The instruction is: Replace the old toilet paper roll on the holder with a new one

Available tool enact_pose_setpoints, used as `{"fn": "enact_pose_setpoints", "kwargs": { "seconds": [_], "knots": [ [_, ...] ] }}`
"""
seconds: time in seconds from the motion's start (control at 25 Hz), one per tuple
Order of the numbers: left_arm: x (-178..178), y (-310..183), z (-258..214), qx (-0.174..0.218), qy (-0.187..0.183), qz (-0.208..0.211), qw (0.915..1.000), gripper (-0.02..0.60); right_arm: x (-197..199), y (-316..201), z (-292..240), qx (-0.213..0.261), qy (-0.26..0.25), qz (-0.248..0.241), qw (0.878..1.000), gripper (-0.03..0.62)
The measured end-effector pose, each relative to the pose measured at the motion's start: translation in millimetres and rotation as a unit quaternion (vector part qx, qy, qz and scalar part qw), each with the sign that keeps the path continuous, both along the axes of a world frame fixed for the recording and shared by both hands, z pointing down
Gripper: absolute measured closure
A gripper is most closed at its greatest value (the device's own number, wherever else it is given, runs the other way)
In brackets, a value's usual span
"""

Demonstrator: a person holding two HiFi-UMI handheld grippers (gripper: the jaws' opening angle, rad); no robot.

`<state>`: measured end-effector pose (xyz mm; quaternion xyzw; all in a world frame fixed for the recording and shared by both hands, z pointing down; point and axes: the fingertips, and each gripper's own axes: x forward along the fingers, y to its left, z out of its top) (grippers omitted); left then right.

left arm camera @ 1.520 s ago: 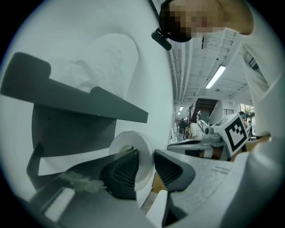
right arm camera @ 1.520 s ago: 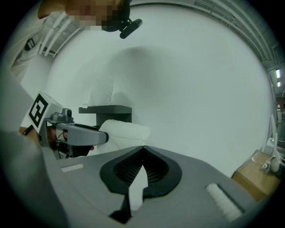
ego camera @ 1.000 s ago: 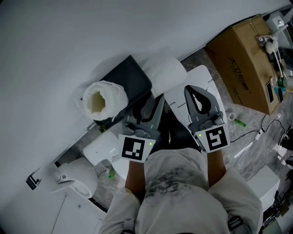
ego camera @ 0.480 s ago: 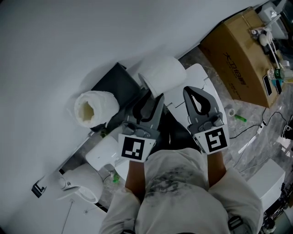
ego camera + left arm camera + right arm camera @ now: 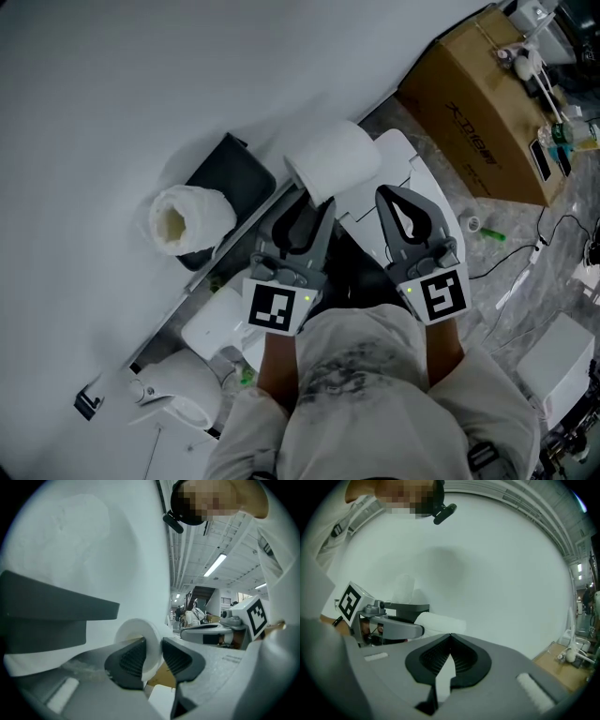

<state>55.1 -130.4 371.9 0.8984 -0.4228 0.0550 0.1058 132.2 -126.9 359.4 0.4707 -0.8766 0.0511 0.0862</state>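
Left gripper (image 5: pixel 153 645) is clamping the wall of the new white roll (image 5: pixel 333 161), holding it just right of the dark holder (image 5: pixel 230 173), where the ragged old roll (image 5: pixel 187 217) is sitting. Right gripper (image 5: pixel 450 637) is hovering alongside, jaws pressed together on nothing

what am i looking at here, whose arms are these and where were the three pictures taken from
No robot here: a person holds a two-jaw tool in each hand. The head view is from a camera on the person's head, looking down at both tools. The two gripper views come from cameras riding on each tool, looking along its jaws. The left gripper pinches the side of a new white toilet roll, one jaw seemingly inside its core. The right gripper is shut and empty. Against the white wall is a dark holder with a ragged old roll at it. A cardboard box stands off to the right.
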Motion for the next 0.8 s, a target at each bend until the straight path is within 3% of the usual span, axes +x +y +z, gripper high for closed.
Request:
{"fn": "enact_pose_setpoints", "kwargs": {
  "seconds": [0.8],
  "knots": [
    [-18,53,-27,0.010,0.008,0.002,0.9999,0.456,-23,54,-42,0.032,0.001,-0.019,0.999,0.592]
  ]
}}
